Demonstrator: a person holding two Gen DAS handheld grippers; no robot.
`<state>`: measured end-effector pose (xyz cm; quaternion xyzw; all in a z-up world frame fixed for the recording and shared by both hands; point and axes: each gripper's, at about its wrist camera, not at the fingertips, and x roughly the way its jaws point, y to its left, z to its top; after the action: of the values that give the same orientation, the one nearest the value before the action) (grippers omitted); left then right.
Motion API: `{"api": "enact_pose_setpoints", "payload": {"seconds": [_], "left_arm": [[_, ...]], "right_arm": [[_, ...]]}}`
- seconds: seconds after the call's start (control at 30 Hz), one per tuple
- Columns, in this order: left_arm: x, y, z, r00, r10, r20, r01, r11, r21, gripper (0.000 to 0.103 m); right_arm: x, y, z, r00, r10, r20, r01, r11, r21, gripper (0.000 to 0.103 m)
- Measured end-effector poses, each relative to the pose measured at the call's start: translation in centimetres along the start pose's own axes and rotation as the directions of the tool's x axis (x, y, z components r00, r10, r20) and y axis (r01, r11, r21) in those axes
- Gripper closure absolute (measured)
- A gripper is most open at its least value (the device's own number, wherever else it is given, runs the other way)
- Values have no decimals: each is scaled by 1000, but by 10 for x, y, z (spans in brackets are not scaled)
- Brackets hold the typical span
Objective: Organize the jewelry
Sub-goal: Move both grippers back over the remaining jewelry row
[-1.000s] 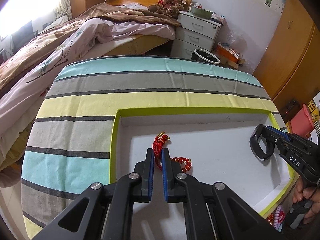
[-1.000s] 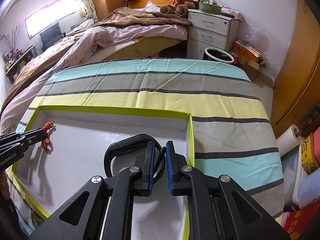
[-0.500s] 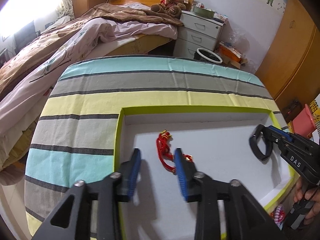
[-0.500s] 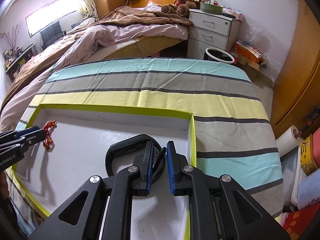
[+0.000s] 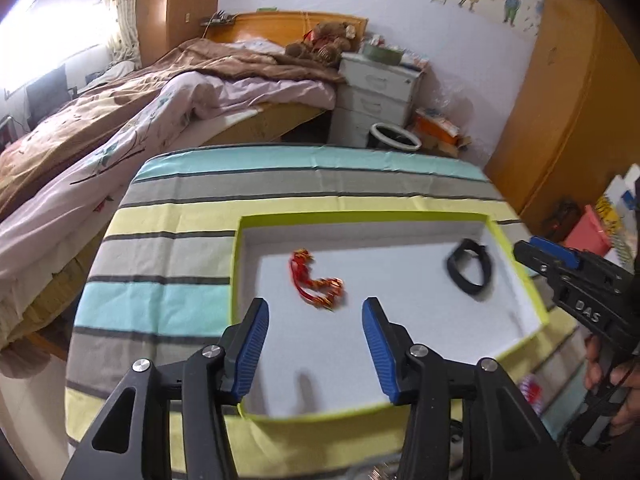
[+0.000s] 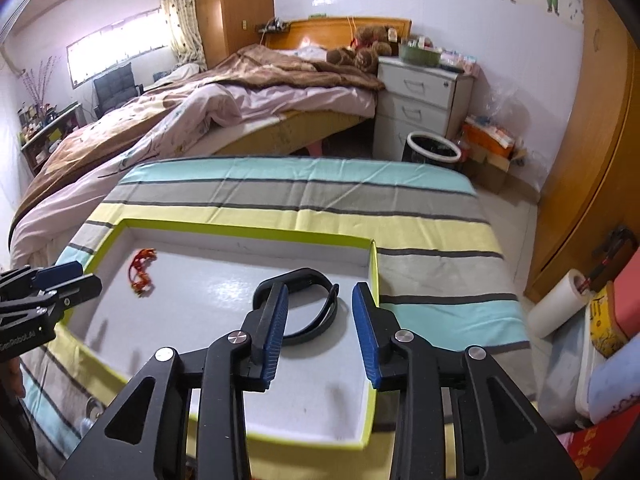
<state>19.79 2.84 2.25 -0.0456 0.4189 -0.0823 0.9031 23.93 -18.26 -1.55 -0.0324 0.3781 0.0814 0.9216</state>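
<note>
A white tray with a lime-green rim point(image 5: 360, 216) point(image 6: 248, 232) sits on the striped cloth. A red and gold bracelet point(image 5: 316, 284) point(image 6: 140, 272) lies loose on the tray floor at its left. My left gripper point(image 5: 315, 305) hovers just short of it, jaws opening, with nothing pressed between the blue pads. A black wristband point(image 5: 460, 284) point(image 6: 298, 275) lies on the tray floor at its right. My right gripper point(image 6: 320, 292) stands above it, jaws opening, pads clear of the band. Each gripper also shows in the other's view, the right gripper point(image 5: 532, 248) and the left gripper point(image 6: 88, 278).
The striped tablecloth point(image 6: 304, 188) covers the table around the tray. Beyond it are a bed point(image 6: 224, 100), a white nightstand point(image 6: 424, 96) and a bin point(image 6: 434, 152). A paper roll point(image 6: 560, 304) and boxes stand at the right. A hand point(image 5: 600, 364) holds the right gripper.
Both grippers went from shut to open and drew back and upward. The red bracelet and the black wristband left the jaws and now lie on the tray floor.
</note>
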Motion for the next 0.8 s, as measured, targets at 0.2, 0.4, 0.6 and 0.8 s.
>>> {"api": "enact_pose_setpoints", "payload": {"seconds": [0.2,0.4,0.6,0.8], "left_arm": [[-26,-3,-22,999,-34,20,34,999,-16,43],[-45,-6,-50,998,-55,13,55,998,4,43],[-58,-1,-73,995,-100,-17,100,994,-47,43],[-71,2,-93,993,-119,-12,117,990,-80,43]], "right_arm": [[-37,10,-8,996,-21,87,23,1000,-17,68],[-63,14,-23,992,-15,126,16,1000,-6,68],[-77,12,-45,993,15,119,-16,1000,2,68],[-84,4,-73,995,30,95,-34,999,35,68]]}}
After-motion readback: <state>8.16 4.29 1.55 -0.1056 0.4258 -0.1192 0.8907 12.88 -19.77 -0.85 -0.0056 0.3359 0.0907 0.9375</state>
